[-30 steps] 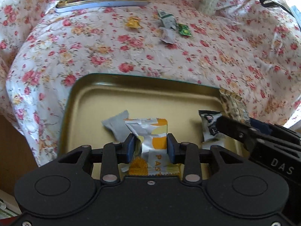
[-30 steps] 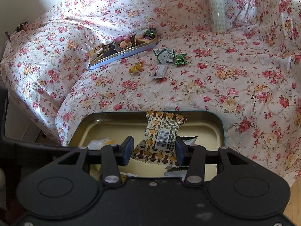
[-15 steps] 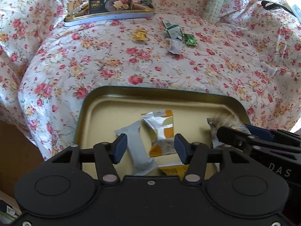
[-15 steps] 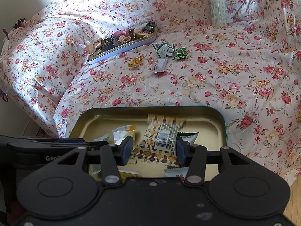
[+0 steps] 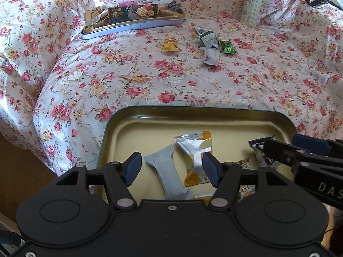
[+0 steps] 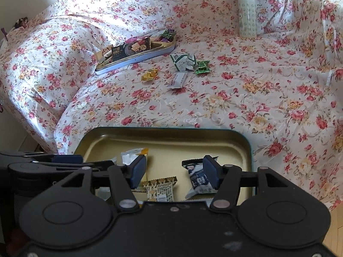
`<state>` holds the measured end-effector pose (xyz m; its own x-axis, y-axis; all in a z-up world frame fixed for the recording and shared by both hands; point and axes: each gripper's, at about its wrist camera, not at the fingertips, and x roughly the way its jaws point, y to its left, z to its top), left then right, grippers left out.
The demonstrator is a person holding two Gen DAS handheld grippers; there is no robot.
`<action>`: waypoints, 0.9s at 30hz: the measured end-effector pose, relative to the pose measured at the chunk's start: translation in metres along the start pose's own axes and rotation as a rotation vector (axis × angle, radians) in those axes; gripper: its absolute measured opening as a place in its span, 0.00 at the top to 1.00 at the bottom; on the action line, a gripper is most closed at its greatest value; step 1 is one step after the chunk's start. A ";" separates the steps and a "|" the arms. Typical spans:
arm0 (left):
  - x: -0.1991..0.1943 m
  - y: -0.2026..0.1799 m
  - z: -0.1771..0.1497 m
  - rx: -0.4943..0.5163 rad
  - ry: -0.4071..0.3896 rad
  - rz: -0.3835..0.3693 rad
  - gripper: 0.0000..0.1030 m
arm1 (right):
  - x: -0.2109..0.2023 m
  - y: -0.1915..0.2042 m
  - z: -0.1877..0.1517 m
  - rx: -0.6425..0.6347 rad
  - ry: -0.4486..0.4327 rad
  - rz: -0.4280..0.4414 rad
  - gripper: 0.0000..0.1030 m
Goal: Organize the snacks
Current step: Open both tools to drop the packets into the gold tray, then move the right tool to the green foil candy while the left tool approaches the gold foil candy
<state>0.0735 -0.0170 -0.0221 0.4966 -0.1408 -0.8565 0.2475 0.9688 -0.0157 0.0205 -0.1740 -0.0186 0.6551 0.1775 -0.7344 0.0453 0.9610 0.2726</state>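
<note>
A gold tin tray (image 5: 150,117) (image 6: 171,137) lies at the near edge of the flowered cloth. In it lie a grey packet (image 5: 167,171), a silver-and-orange packet (image 5: 196,152) (image 6: 133,155), a brown patterned bar (image 6: 159,187) and a dark blue-and-white packet (image 6: 197,178) (image 5: 260,152). My left gripper (image 5: 171,168) is open and empty above the grey and orange packets. My right gripper (image 6: 174,172) is open and empty above the patterned bar. Loose on the cloth lie a gold candy (image 5: 169,44) (image 6: 150,75), a white packet (image 5: 209,56) (image 6: 178,80), a green-and-white packet (image 5: 206,36) (image 6: 183,61) and a green candy (image 5: 228,48) (image 6: 202,67).
A second flat tin (image 5: 133,21) (image 6: 137,52) filled with snacks sits at the back left. A pale green bottle (image 5: 251,2) (image 6: 247,12) stands at the back right. The cloth falls off to the left and at the near edge; a black strap (image 5: 317,0) lies far right.
Both grippers have opened, let go of their packets into the gold tray and pulled back and up. The orange packet and the patterned bar now lie flat in the tray.
</note>
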 end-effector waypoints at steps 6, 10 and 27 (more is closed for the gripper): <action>0.006 0.001 0.003 -0.014 0.028 0.019 0.35 | 0.005 0.000 0.001 -0.015 0.021 -0.038 0.37; 0.008 0.001 0.005 -0.020 0.046 0.032 0.31 | 0.008 0.000 0.000 -0.018 0.038 -0.047 0.37; 0.000 0.007 0.020 -0.018 -0.019 0.103 0.25 | 0.013 0.004 0.006 -0.080 0.079 -0.069 0.34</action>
<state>0.0924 -0.0143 -0.0121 0.5341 -0.0434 -0.8443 0.1793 0.9818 0.0630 0.0337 -0.1692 -0.0229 0.5912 0.1229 -0.7971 0.0263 0.9849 0.1713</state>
